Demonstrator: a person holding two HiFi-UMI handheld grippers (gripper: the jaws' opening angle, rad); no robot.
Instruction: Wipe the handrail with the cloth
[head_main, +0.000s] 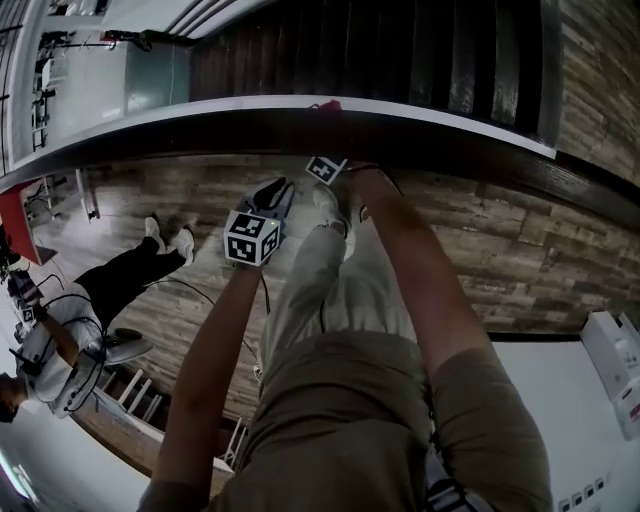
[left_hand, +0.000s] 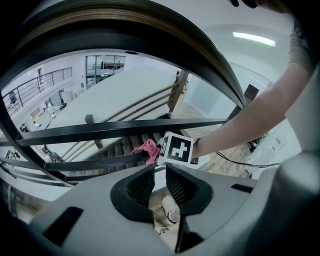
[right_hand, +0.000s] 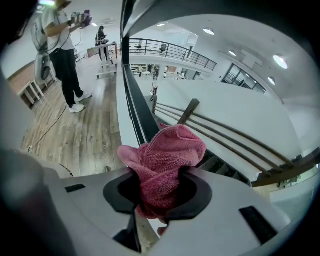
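Where the right gripper (right_hand: 160, 187) meets the dark handrail (right_hand: 139, 112), its jaws are clamped on a bunched pink cloth (right_hand: 167, 152), and the cloth lies against the rail's top. Left gripper (left_hand: 159, 181): jaws a narrow gap apart, nothing between them, just beside the right one and short of the rail. The head view shows only a pink sliver of cloth over the rail, and the right jaw tips are hidden there. Bystander (head_main: 70, 330) at left, cut off by the frame edge. Stairs (head_main: 400, 50) beyond the rail, dim.
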